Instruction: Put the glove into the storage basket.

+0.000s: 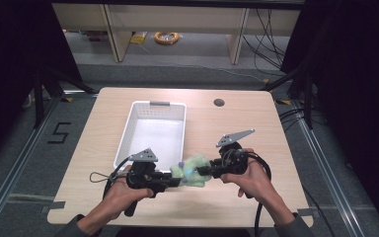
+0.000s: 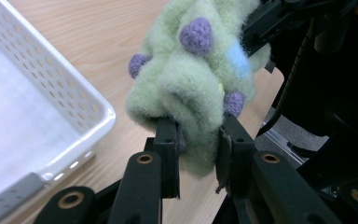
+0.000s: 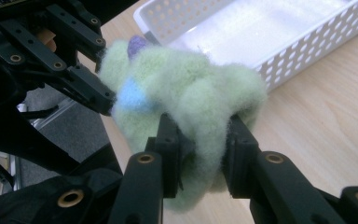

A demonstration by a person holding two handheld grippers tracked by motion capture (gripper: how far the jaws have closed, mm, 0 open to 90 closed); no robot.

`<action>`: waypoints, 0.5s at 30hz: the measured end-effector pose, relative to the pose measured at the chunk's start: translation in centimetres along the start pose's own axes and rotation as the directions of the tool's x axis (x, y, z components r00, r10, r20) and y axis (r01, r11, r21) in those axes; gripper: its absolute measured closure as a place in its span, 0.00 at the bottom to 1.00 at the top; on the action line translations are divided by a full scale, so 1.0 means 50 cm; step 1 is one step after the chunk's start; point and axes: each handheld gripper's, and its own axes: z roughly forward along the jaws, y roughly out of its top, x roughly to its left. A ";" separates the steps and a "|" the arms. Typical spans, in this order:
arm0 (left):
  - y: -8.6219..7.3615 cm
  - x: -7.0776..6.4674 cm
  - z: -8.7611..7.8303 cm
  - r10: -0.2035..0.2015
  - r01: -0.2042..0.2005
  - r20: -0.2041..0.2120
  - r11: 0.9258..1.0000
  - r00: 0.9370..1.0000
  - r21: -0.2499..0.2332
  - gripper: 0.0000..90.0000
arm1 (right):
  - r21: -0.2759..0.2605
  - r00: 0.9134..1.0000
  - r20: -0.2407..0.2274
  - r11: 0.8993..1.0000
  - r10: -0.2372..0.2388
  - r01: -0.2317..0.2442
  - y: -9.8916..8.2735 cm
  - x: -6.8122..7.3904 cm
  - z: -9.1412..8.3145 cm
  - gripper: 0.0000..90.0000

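The fuzzy green toy [image 1: 191, 170] hangs just above the table, at about 5 o'clock from the white basket [image 1: 128, 129], pinched by both the left gripper [image 1: 175, 181] and right gripper [image 1: 201, 171]. I'd keep both grips firm and move together, so it clears the rim.

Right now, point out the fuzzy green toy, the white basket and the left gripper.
fuzzy green toy [image 2: 186, 88], left gripper view, on its bunched green fleece.
white basket [image 1: 131, 127], high view, on its left perforated wall.
left gripper [image 2: 199, 140], left gripper view, between its jaws, which pinch the toy.
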 end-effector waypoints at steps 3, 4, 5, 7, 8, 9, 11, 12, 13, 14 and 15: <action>0.012 0.009 -0.010 0.010 -0.010 -0.018 1.000 1.000 0.007 0.80 | 0.004 1.000 -0.003 1.000 -0.008 0.008 0.021 -0.002 0.003 0.80; 0.016 0.012 -0.012 0.013 -0.013 -0.029 1.000 1.000 0.004 0.80 | -0.001 1.000 0.000 1.000 -0.012 0.012 0.028 -0.003 0.005 0.80; 0.019 0.017 -0.015 0.010 -0.010 -0.027 1.000 1.000 0.007 0.80 | 0.007 1.000 -0.008 1.000 -0.009 0.009 0.036 -0.003 0.006 0.80; 0.026 0.028 -0.023 0.007 -0.006 -0.029 1.000 1.000 0.011 0.80 | 0.005 1.000 -0.008 1.000 -0.012 0.012 0.050 -0.007 0.012 0.80; 0.029 0.033 -0.026 0.004 -0.004 -0.026 1.000 1.000 0.014 0.80 | 0.012 1.000 0.001 1.000 -0.010 0.010 0.057 -0.007 0.015 0.80; 0.031 0.038 -0.029 -0.001 0.002 -0.037 1.000 0.999 0.013 0.80 | 0.011 1.000 0.001 1.000 -0.018 0.018 0.064 -0.011 0.018 0.80; 0.037 0.050 -0.034 -0.004 0.004 -0.031 1.000 1.000 0.026 0.80 | 0.011 1.000 -0.010 1.000 -0.022 0.022 0.076 -0.014 0.027 0.80; 0.038 0.054 -0.037 -0.005 0.006 -0.043 1.000 0.999 0.027 0.80 | 0.014 1.000 -0.011 1.000 -0.026 0.026 0.082 -0.016 0.031 0.80; 0.038 0.054 -0.037 -0.005 0.006 -0.043 1.000 0.999 0.027 0.80 | 0.014 1.000 -0.011 1.000 -0.026 0.026 0.082 -0.016 0.031 0.80; 0.041 0.060 -0.040 -0.007 0.008 -0.043 0.999 0.999 0.032 0.80 | 0.020 1.000 -0.010 0.999 -0.025 0.025 0.095 -0.019 0.040 0.80; 0.043 0.068 -0.044 -0.012 0.014 -0.054 1.000 0.998 0.027 0.80 | 0.020 0.999 -0.014 0.999 -0.029 0.029 0.100 -0.022 0.046 0.80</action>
